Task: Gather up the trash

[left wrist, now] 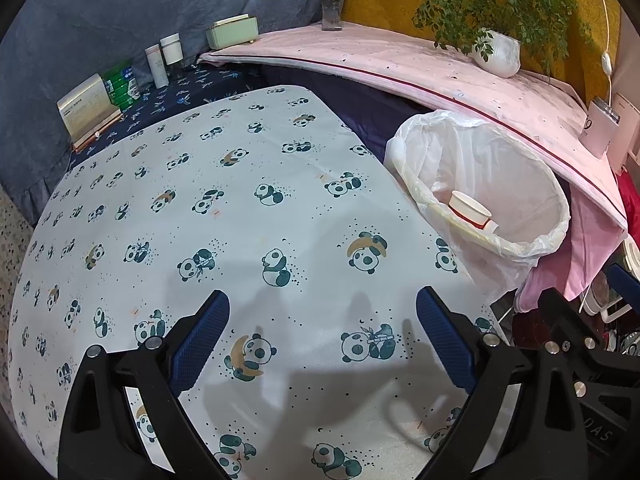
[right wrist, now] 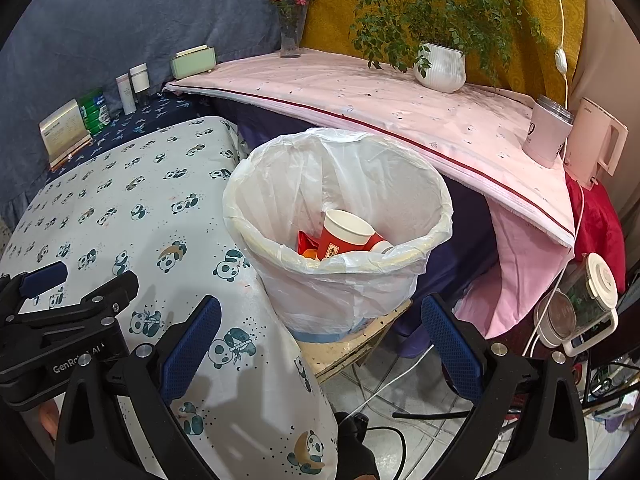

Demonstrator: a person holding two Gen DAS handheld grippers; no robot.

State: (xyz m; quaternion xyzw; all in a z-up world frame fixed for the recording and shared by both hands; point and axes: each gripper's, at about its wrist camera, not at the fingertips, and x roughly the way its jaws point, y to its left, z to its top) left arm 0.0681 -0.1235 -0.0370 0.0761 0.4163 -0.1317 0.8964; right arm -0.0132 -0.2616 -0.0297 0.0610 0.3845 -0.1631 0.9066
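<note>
Left gripper (left wrist: 322,336): fingers spread wide apart with nothing between them, hanging over the panda cloth (left wrist: 224,208).
Right gripper (right wrist: 320,340): fingers also wide apart and holding nothing, pointing at the front of the bin (right wrist: 340,280).
Bin: straight ahead of the right gripper and close; from the left gripper it is off to the right side and farther away.
Nearer hand: the right one, I think.
Trash: a red paper cup (right wrist: 346,236) lies tipped on its side inside the white bag (right wrist: 280,176), with its open mouth turned up and to the left; a red wrapper (right wrist: 305,242) sits just beside it.
Cloth: no loose trash shows on it.
Job: looks nearly done or done.
</note>
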